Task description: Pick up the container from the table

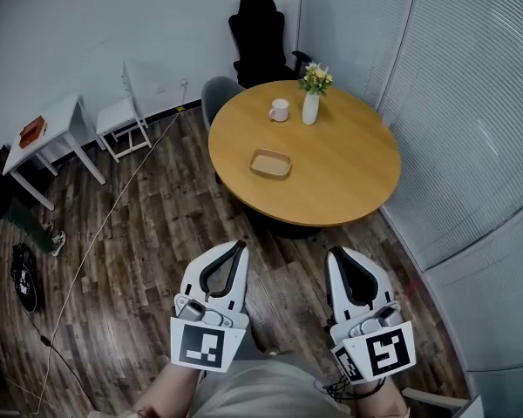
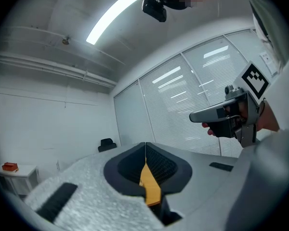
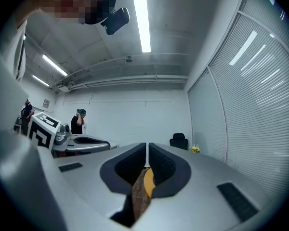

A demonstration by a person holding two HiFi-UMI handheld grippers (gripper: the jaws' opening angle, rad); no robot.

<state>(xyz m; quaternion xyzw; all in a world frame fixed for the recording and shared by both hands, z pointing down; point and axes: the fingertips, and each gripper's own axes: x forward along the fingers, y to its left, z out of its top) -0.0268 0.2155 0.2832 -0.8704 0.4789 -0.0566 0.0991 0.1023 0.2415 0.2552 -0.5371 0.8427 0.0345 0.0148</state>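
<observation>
Head view: container point(image 1: 270, 163) sits on round table point(image 1: 349, 190), a bit off the table's middle toward the person's edge. Mug point(image 1: 279, 110) & vase point(image 1: 310, 107) stand further back on the table. Left gripper point(image 1: 236, 247) & right gripper point(image 1: 337, 255) hang over the floor, well short of the table's near edge, both w/ jaws drawn together, nothing btwn them. Container looks shallow, stiff, prob. light & empty; smooth walls may slip. Likely best hold: open the jaws, then pinch one rim wall, one jaw inside, one outside.
</observation>
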